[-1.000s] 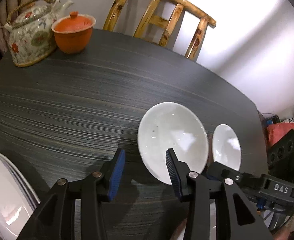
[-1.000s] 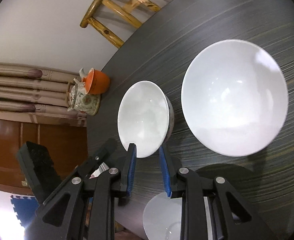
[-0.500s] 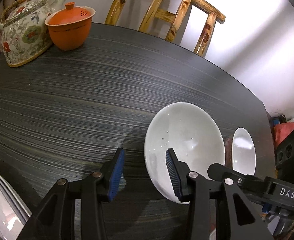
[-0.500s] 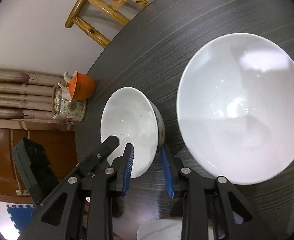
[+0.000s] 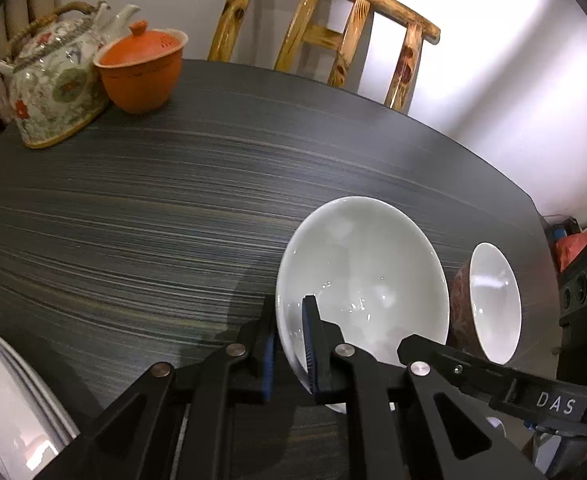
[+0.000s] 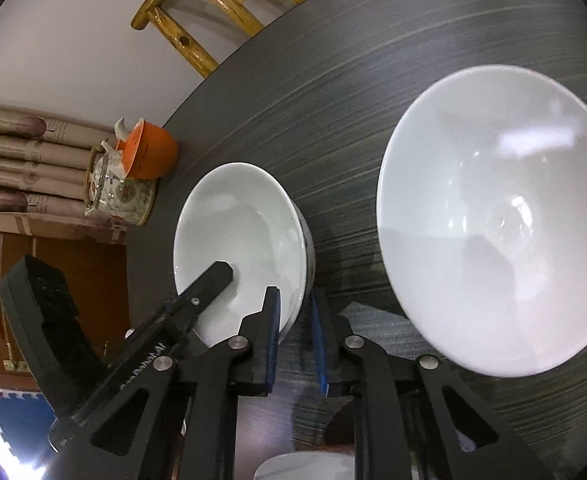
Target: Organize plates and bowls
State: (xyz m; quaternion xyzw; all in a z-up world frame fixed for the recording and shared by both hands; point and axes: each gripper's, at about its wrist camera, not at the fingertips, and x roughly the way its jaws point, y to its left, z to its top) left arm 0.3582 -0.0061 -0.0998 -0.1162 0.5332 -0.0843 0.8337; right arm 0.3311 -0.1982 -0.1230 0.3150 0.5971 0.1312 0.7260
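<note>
In the left wrist view a large white bowl (image 5: 365, 276) sits on the dark table. My left gripper (image 5: 289, 344) is shut on its near rim, one pad inside and one outside. A smaller bowl (image 5: 493, 296), white inside and red-brown outside, stands to its right. In the right wrist view that smaller bowl (image 6: 241, 240) has its near rim between the narrowly parted pads of my right gripper (image 6: 295, 340); I cannot tell if they press it. The large bowl (image 6: 493, 216) is to the right there.
A floral teapot (image 5: 53, 80) and an orange lidded cup (image 5: 141, 68) stand at the table's far left. A wooden chair (image 5: 325, 32) is behind the table (image 5: 133, 200). White plates (image 5: 9, 408) are stacked at the near left. Another white dish (image 6: 305, 466) lies below my right gripper.
My left gripper has moved right onto the large bowl's rim and closed on it. My right gripper has moved forward, so the small bowl's rim now lies between its pads.
</note>
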